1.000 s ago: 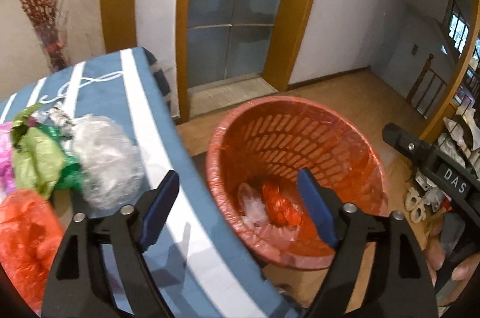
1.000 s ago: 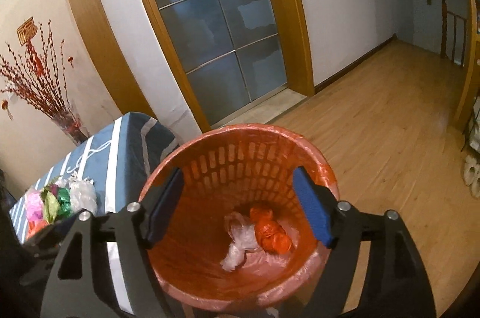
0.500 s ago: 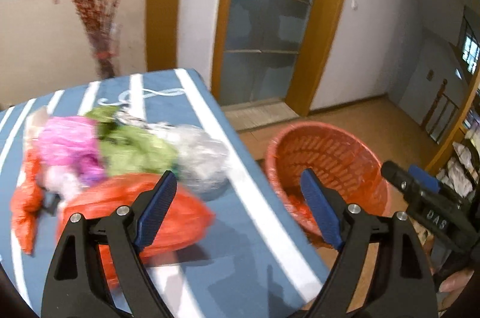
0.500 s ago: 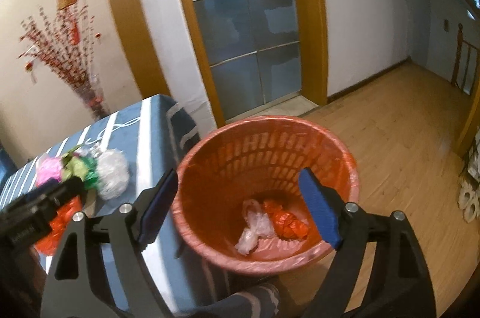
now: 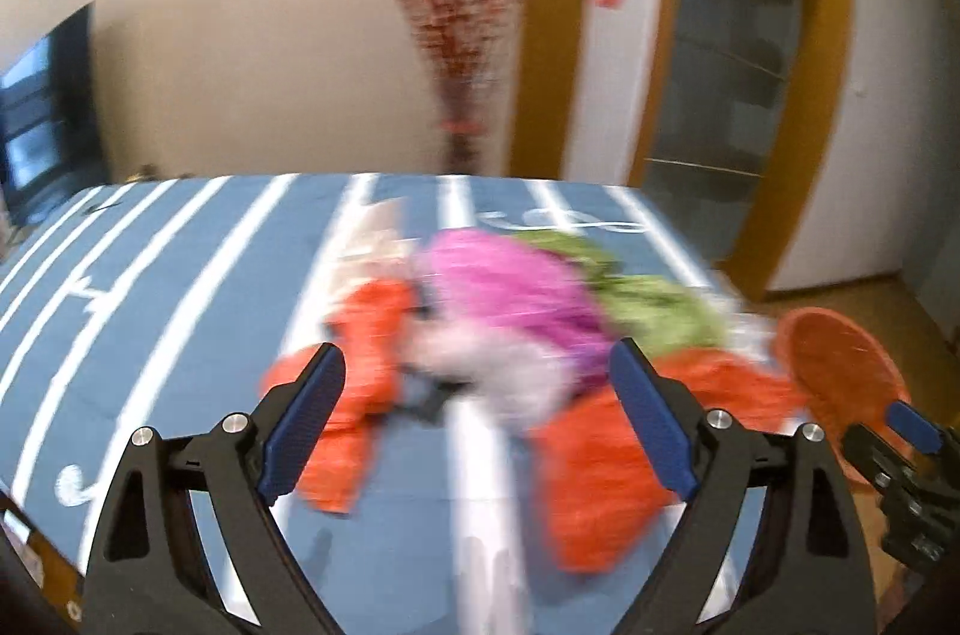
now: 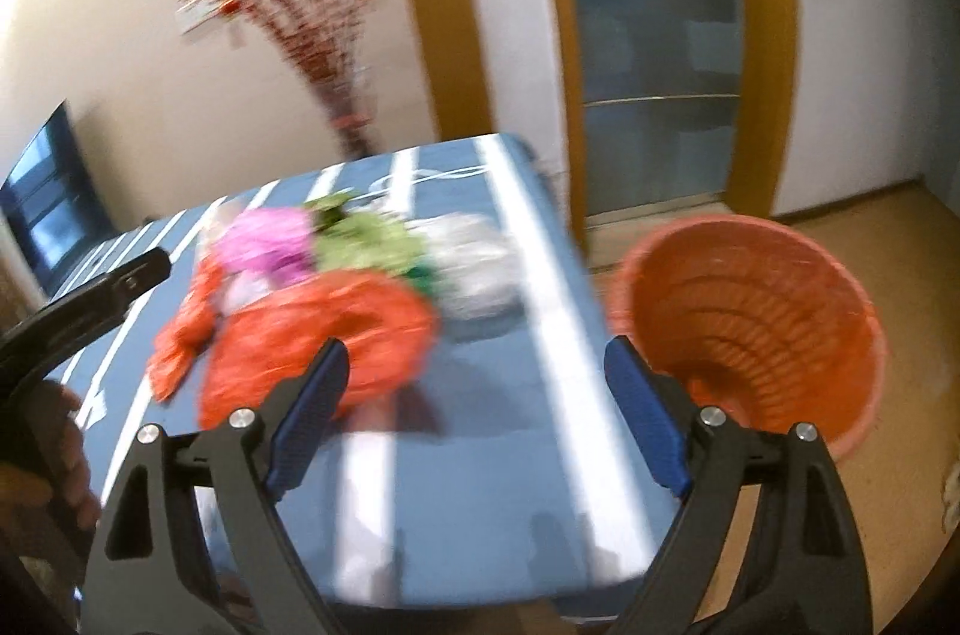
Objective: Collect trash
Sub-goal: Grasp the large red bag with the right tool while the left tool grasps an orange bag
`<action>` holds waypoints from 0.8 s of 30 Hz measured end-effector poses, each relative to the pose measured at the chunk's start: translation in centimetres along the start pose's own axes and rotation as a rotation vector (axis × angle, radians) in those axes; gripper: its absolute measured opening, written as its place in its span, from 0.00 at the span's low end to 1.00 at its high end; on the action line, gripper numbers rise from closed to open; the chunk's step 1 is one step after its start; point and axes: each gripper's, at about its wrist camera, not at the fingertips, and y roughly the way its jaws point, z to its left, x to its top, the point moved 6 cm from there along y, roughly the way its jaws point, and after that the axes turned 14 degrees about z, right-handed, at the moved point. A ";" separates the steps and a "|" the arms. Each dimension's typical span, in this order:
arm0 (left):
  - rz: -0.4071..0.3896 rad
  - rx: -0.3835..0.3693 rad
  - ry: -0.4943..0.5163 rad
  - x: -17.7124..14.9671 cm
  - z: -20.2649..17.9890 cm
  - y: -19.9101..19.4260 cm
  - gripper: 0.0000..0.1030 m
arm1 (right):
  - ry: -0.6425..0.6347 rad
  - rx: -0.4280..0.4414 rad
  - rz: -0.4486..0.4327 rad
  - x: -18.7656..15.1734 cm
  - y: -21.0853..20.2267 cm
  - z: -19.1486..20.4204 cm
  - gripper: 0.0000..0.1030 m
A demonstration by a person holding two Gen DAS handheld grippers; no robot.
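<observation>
Fingers on both grippers spread and widening, nothing between them. Left wrist view: left gripper (image 5: 477,422) aimed down at the trash pile (image 5: 516,329) on the blue striped tablecloth (image 5: 180,287), with orange, pink, green and whitish bags bunched together, probably so either hand can reach; view is blurred. Orange basket (image 5: 840,365) sits at the table's right edge, interior not visible here. Right wrist view: right gripper (image 6: 477,416) empty over bare cloth, nearest orange bag (image 6: 324,329) just beyond its left pad. Basket on the floor beside the table; visible wall looks bare, bottom hidden.
</observation>
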 end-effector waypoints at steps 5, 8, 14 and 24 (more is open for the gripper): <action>0.048 0.068 -0.061 -1.0 5.0 2.4 0.86 | -0.060 0.047 0.033 -0.3 2.2 5.0 0.82; 0.092 0.067 -0.071 -1.8 6.7 3.5 0.86 | -0.078 0.052 0.051 -0.3 3.7 7.2 0.82; 0.142 0.058 -0.069 -2.5 7.9 5.0 0.86 | -0.074 0.030 0.091 0.1 6.7 9.1 0.82; 0.184 0.036 -0.040 -2.6 7.7 7.0 0.86 | -0.082 0.002 0.206 -2.1 9.7 7.3 0.44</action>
